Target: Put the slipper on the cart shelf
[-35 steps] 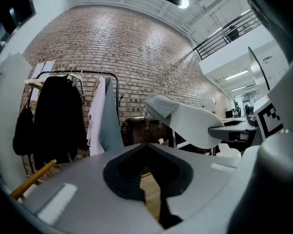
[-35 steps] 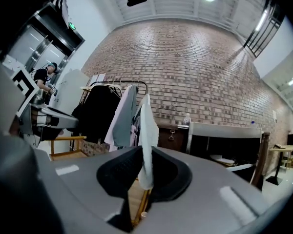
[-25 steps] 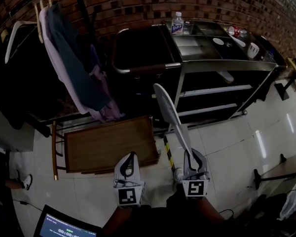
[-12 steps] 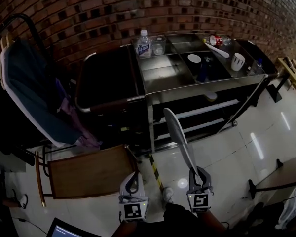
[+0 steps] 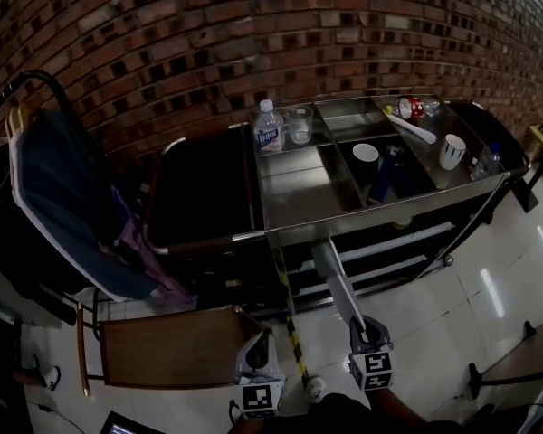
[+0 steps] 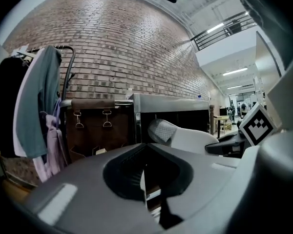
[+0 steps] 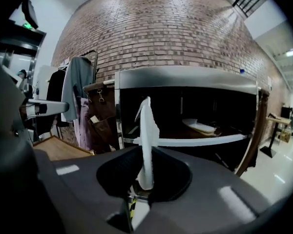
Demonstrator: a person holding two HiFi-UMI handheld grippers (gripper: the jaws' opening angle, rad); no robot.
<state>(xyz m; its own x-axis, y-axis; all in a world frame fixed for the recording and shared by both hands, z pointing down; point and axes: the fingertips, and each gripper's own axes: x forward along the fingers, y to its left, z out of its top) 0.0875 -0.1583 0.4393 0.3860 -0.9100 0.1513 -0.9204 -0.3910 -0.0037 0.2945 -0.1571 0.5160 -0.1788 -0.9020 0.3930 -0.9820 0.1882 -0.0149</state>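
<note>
A white slipper (image 5: 338, 281) stands on edge in my right gripper (image 5: 359, 325), which is shut on its heel end. The toe points at the front of the steel cart (image 5: 300, 208). In the right gripper view the slipper (image 7: 148, 135) rises edge-on between the jaws, in front of the cart shelf (image 7: 195, 141). A second white slipper (image 7: 200, 126) lies on that shelf. My left gripper (image 5: 262, 342) hangs low beside the right one, shut with nothing in it. The left gripper view shows the held slipper (image 6: 178, 135) at its right.
The cart top carries a water bottle (image 5: 269, 127), a glass (image 5: 300, 123), a bowl (image 5: 366, 153) and a mug (image 5: 452, 150). A wooden tray (image 5: 167, 346) stands low at the left. A rack of clothes (image 5: 59, 197) stands further left. A brick wall (image 5: 208, 43) backs the scene.
The cart has come nearer and more to the middle of the head view. The held slipper has gone forward with the right gripper until its toe is at the cart's front. Both grippers sit lower in the picture.
</note>
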